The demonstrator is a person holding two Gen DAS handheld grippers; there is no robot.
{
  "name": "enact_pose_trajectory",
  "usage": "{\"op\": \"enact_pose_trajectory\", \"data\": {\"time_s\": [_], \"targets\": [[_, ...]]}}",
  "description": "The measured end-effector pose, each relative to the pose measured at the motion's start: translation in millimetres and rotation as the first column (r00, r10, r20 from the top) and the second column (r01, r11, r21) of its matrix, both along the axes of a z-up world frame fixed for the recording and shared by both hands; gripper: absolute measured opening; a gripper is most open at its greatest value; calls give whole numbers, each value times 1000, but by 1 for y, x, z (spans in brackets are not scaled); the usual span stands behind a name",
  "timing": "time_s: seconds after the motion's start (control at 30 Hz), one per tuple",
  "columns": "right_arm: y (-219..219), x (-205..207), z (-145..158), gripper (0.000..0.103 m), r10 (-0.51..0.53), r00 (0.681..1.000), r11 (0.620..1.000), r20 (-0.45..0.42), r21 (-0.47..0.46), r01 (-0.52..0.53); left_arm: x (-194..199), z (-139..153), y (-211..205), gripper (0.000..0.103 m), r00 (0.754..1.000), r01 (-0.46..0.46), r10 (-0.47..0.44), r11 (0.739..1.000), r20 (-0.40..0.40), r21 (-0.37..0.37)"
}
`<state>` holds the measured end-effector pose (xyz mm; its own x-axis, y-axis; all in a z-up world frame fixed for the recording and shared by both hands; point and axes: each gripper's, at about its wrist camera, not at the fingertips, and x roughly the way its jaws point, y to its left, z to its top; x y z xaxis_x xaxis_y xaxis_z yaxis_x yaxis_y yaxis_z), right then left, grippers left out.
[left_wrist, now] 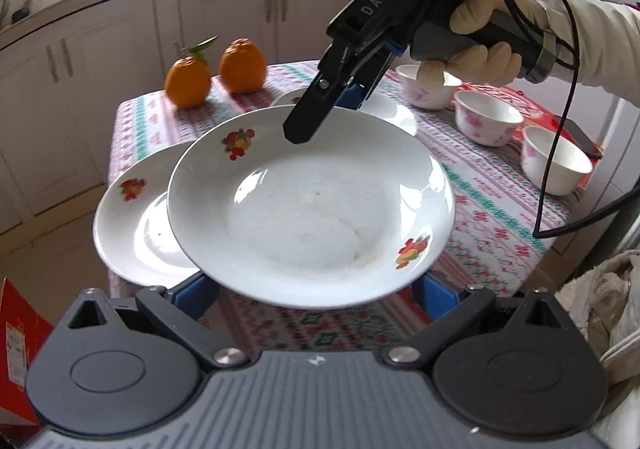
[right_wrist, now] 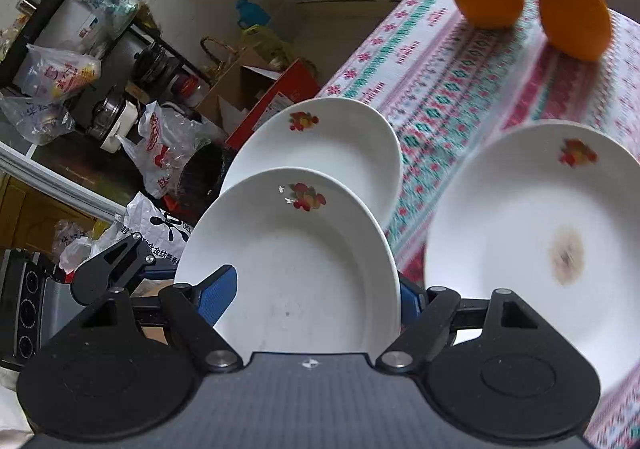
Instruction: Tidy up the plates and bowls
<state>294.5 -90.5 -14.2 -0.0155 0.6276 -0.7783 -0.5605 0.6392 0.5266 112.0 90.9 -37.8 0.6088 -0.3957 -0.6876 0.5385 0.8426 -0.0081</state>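
Covering the table [left_wrist: 500,185], a patterned cloth carries two oranges [left_wrist: 188,83], three small bowls [left_wrist: 488,117] and plates. Both claws, left claw [left_wrist: 316,289] and right claw [right_wrist: 316,289], clamp one raised plate [left_wrist: 312,209] between them, hiding their pads.

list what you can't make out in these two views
- left wrist view: left gripper fingertips, hidden under the held plate; grip unclear
- left wrist view: third plate, mostly behind the right gripper
- right wrist view: that third plate's brown mark, blurred
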Motion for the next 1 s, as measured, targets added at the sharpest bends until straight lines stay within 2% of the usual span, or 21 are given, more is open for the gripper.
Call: {"op": "enact_pose_trajectory", "data": {"time_s": [0.4,1.0], "targets": [[43,29,-9,85,47,999,999,-8,-11,-47,15,-3,29,101,998,-70,70,997,0,-17],[59,57,-22,85,36,999,999,-18,-22,-36,42,-10,50,101,996,-87,86,995,-15,-39]]}}
